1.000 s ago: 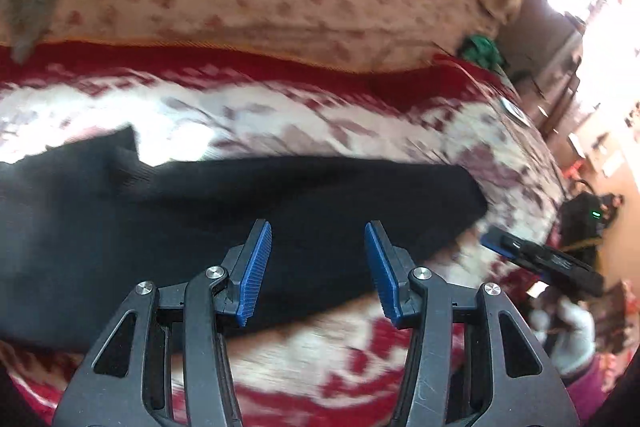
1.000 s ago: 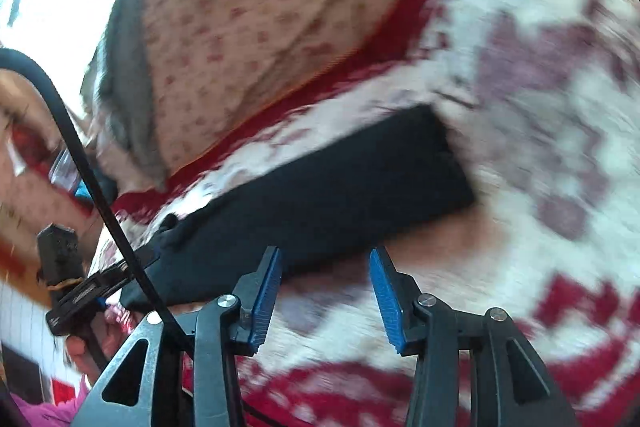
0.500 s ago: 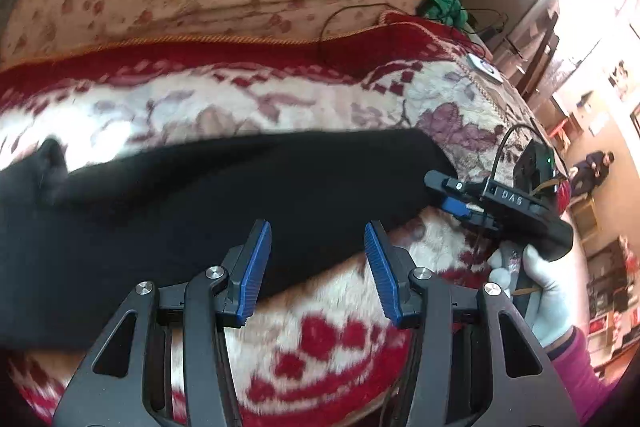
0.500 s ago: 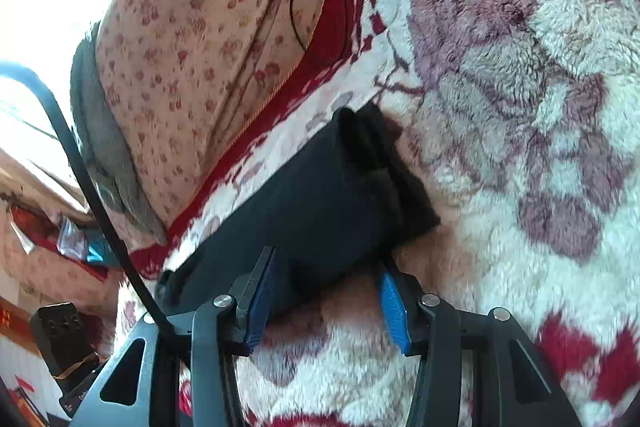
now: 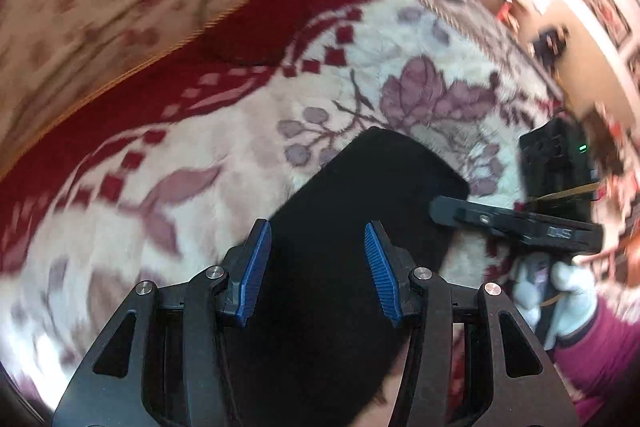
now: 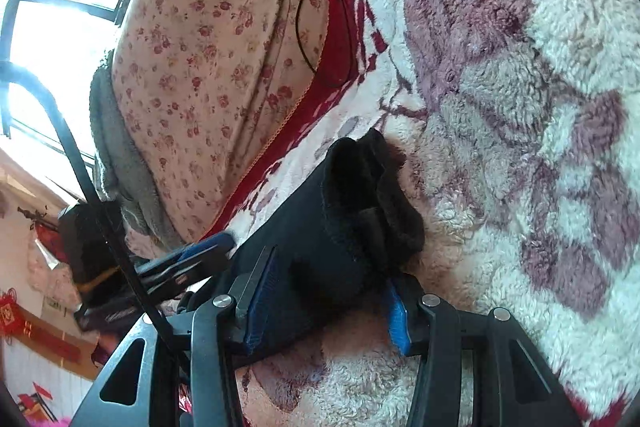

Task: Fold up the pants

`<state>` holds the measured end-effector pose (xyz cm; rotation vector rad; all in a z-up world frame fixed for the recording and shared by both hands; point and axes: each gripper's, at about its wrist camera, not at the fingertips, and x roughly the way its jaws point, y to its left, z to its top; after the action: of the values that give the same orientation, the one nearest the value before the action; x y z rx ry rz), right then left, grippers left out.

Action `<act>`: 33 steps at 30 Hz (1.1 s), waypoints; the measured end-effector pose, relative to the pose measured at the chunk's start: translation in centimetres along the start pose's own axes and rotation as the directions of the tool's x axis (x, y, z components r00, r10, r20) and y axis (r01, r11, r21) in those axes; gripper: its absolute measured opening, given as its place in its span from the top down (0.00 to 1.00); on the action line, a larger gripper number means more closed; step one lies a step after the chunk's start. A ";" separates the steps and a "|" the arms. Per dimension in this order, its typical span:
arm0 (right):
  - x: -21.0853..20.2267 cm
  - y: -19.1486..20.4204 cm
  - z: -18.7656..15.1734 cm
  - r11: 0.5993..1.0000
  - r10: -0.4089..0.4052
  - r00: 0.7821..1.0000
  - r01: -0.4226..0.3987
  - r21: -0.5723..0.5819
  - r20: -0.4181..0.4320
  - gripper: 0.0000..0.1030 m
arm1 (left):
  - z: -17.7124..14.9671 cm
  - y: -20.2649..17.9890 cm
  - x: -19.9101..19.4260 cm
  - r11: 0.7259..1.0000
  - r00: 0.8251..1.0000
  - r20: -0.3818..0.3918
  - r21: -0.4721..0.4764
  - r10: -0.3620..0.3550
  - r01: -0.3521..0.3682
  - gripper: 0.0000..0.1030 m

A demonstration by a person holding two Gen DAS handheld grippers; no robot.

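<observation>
Black pants lie stretched out on a fleece blanket with purple flowers and a red border. My left gripper hangs open just above the leg, near its end, with nothing pinched. The leg's fuzzy-lined hem lies between the blue pads of my right gripper, whose jaws straddle it without clearly pressing. In the left wrist view the right gripper comes in from the right, its tip at the hem, held by a white-gloved hand.
A floral quilt is piled along the far side of the bed, with a grey blanket behind it and a thin black cable across it. A black box with a green light sits past the bed's right edge.
My left gripper swept along the pants toward the hem and rolled, so the leg now runs lengthwise beneath it. My right gripper closed in until the hem lay between its fingers.
</observation>
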<state>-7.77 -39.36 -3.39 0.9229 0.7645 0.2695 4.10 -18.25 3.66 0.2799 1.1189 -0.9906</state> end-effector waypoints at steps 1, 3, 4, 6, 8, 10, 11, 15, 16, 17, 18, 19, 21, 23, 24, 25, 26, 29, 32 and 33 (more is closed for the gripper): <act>0.0 0.0 -0.1 1.000 0.007 1.000 -0.007 -0.004 0.000 0.54 | 0.5 0.0 0.8 1.000 1.000 -0.024 0.020 0.001 0.000 0.53; -0.2 -0.3 -0.3 1.000 0.020 1.000 -0.020 -0.011 -0.006 0.54 | 1.2 0.1 2.1 0.999 0.998 -0.065 0.037 -0.014 0.016 0.53; -0.3 -0.4 -0.3 0.999 0.030 0.999 -0.031 -0.010 -0.009 0.54 | 1.5 0.2 2.9 0.998 0.995 -0.095 0.045 -0.027 0.031 0.53; -0.4 -0.6 -0.3 0.999 0.046 0.999 -0.046 -0.005 -0.007 0.54 | 1.9 0.3 3.8 0.998 0.994 -0.111 0.062 -0.025 0.032 0.53; -0.4 -0.7 -0.3 0.998 0.059 0.998 -0.059 -0.005 -0.008 0.54 | 2.2 0.5 4.3 0.996 0.991 -0.129 0.074 -0.043 0.053 0.50; -0.3 -0.7 -0.2 0.998 0.063 0.998 -0.063 -0.006 -0.009 0.54 | 2.8 0.7 4.9 0.994 0.986 -0.148 0.069 -0.071 0.081 0.43; -0.3 -0.7 -0.3 0.998 0.063 0.998 -0.063 -0.008 -0.009 0.54 | 3.0 0.7 5.1 0.993 0.985 -0.156 0.076 -0.075 0.087 0.42; -0.3 -0.7 -0.2 0.998 0.063 0.998 -0.063 -0.015 -0.007 0.54 | 3.2 0.0 5.5 0.985 0.986 -0.151 0.145 -0.070 0.092 0.39; -0.3 -0.7 -0.2 0.998 0.065 0.998 -0.065 -0.017 -0.006 0.54 | 3.1 -0.3 5.6 0.982 0.987 -0.147 0.160 -0.071 0.095 0.39; -0.4 -0.5 -0.3 0.998 0.066 0.998 -0.066 -0.016 -0.003 0.54 | 3.1 -0.5 5.8 0.981 0.987 -0.147 0.172 -0.069 0.094 0.39; -0.4 -0.5 -0.3 0.997 0.070 0.998 -0.070 -0.019 0.000 0.54 | 3.1 -0.7 5.9 0.978 0.987 -0.148 0.188 -0.062 0.090 0.39; -0.4 -0.5 -0.4 0.997 0.072 0.997 -0.072 -0.024 0.004 0.57 | 3.0 -0.8 5.7 0.975 0.987 -0.145 0.200 -0.068 0.096 0.48; -0.2 -0.4 -0.4 0.997 0.063 0.998 -0.063 -0.032 0.004 0.76 | 3.1 -1.1 5.8 0.971 0.984 -0.144 0.203 -0.101 0.129 0.72; 0.0 -0.3 -0.4 0.997 0.064 0.998 -0.064 -0.046 -0.002 0.89 | 2.8 -1.6 5.7 0.969 0.989 -0.122 0.223 -0.082 0.108 0.81; 0.1 -0.1 -0.4 0.996 0.068 0.998 -0.068 -0.057 -0.003 0.90 | 2.6 -1.8 5.6 0.969 0.991 -0.111 0.224 -0.080 0.104 0.84; 0.0 0.1 -0.4 0.996 0.067 0.998 -0.067 -0.064 0.005 0.90 | 2.6 -1.8 5.6 0.971 0.991 -0.104 0.216 -0.082 0.103 0.86; -0.1 0.1 -0.4 0.995 0.072 0.997 -0.071 -0.067 0.009 0.90 | 2.6 -1.7 5.5 0.973 0.991 -0.101 0.207 -0.085 0.105 0.86; -0.5 0.7 -0.4 0.994 0.073 0.997 -0.071 -0.082 0.024 0.91 | 2.7 -1.5 4.5 0.978 0.992 -0.076 0.176 -0.101 0.113 0.88; -1.4 2.9 -0.3 0.984 0.086 0.995 -0.077 -0.161 0.045 0.91 | 2.6 -1.9 2.5 0.978 0.995 -0.031 0.182 -0.099 0.103 0.88; -1.5 3.6 -0.2 0.982 0.091 0.995 -0.081 -0.172 0.049 0.91 | 2.6 -1.8 1.7 0.978 0.995 -0.016 0.181 -0.100 0.101 0.88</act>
<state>-8.65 -37.90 0.12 0.7998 0.6402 0.3775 4.46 -21.76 3.85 0.3774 1.0583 -1.1853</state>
